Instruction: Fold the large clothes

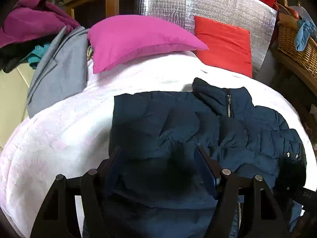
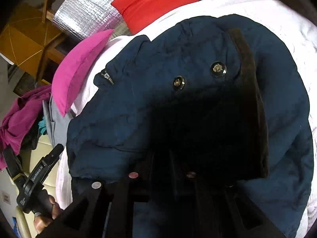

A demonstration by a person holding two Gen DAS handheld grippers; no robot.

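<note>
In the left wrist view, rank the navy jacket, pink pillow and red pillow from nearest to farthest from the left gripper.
1. navy jacket: right under the left gripper, between its fingers.
2. pink pillow: beyond the jacket, upper left on the white bedding.
3. red pillow: farthest, upper right, against the silver foil panel.

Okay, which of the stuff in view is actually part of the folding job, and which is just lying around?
Part of the job:
- navy puffer jacket
- left gripper, open over it
- right gripper, shut on the jacket
- white bed cover

Lying about:
- pink pillow
- red cushion
- grey garment
- wicker basket
</note>
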